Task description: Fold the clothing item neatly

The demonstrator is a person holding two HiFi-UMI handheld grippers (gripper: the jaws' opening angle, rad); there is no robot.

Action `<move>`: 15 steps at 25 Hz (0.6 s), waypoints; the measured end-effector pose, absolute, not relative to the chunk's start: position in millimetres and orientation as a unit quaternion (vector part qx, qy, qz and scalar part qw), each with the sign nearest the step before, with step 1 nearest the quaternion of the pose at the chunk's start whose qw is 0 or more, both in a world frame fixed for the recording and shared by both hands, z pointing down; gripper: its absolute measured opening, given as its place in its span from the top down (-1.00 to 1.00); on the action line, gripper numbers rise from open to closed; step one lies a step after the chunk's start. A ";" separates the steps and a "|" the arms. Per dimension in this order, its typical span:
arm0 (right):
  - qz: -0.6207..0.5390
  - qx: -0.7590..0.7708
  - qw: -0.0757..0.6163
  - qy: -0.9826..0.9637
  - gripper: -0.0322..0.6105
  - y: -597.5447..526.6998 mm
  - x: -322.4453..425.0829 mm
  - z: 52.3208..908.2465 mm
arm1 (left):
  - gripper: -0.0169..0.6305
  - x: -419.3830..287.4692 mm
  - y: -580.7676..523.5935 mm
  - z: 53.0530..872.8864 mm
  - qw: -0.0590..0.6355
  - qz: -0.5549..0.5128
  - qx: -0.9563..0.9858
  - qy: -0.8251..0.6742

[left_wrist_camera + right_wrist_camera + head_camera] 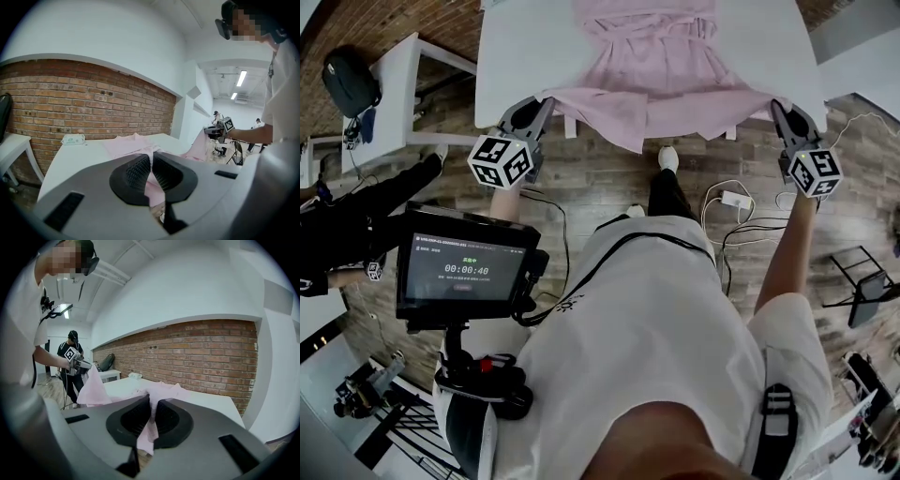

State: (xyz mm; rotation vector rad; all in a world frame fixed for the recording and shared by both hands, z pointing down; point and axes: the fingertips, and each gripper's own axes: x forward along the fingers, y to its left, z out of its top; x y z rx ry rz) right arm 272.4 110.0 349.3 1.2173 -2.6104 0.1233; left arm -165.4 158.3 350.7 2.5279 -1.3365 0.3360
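Note:
A pale pink garment [661, 66] lies on the white table [525, 56], its lower hem pulled off the near edge and stretched between both grippers. My left gripper [546, 101] is shut on the hem's left corner; in the left gripper view pink cloth [151, 185] is pinched between the ribbed pads [138, 171]. My right gripper [773, 105] is shut on the right corner, and pink cloth [149, 430] hangs from its closed jaws in the right gripper view. The hem sags in the middle [637, 127] below the table edge. The rest of the garment [161, 391] is bunched on the tabletop.
A small white side table [389, 89] with a dark bag [349, 80] stands at the left. A packet of wipes [72, 138] lies at the far end of the table by the brick wall. Cables and a power strip [733, 200] lie on the floor. Another person [70, 363] stands nearby.

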 end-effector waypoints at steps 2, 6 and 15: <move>0.042 0.409 0.135 -0.902 0.87 81.1 270.2 349.7 | 0.91 -165.3 128.6 348.9 0.136 0.118 0.868 -0.463; 0.051 0.385 0.146 -0.910 0.87 8.8 260.1 356.8 | 0.91 -174.3 59.1 352.6 0.159 0.119 0.858 -0.473; 0.124 0.312 0.188 -0.923 0.87 -139.7 222.0 439.3 | 0.91 -213.7 -86.9 431.0 0.276 0.128 0.804 -0.511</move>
